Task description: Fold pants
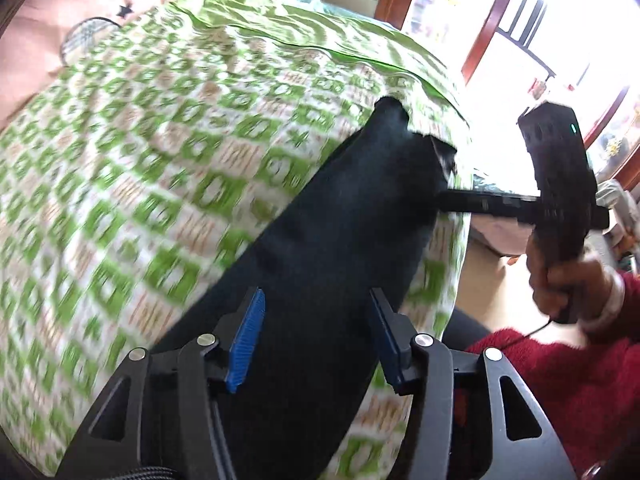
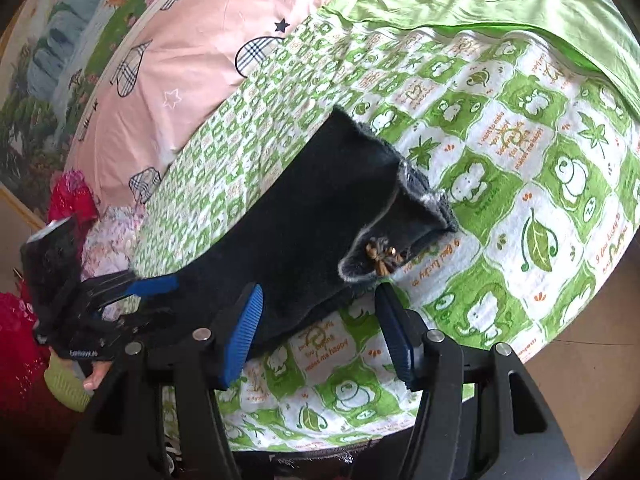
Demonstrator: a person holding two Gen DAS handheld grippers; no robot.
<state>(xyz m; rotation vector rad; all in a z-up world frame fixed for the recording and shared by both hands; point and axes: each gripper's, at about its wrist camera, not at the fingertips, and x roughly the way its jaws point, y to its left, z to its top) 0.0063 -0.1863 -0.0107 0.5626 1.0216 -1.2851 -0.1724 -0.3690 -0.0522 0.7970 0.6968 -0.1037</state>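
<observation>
Left wrist view: dark pants (image 1: 320,216) lie lengthwise on a green-checked quilt (image 1: 140,160), folding seemingly just beginning; the left gripper (image 1: 316,336) hovers wide open over one end, gripping nothing.

Right wrist view: the right gripper (image 2: 320,328) gapes near the fleece-lined waistband (image 2: 416,196), empty. Next, each must pinch cloth.

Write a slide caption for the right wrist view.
Right gripper, fingers open, hovers over dark pants lying on a green patterned quilt; left gripper reaches in beside them.
</observation>
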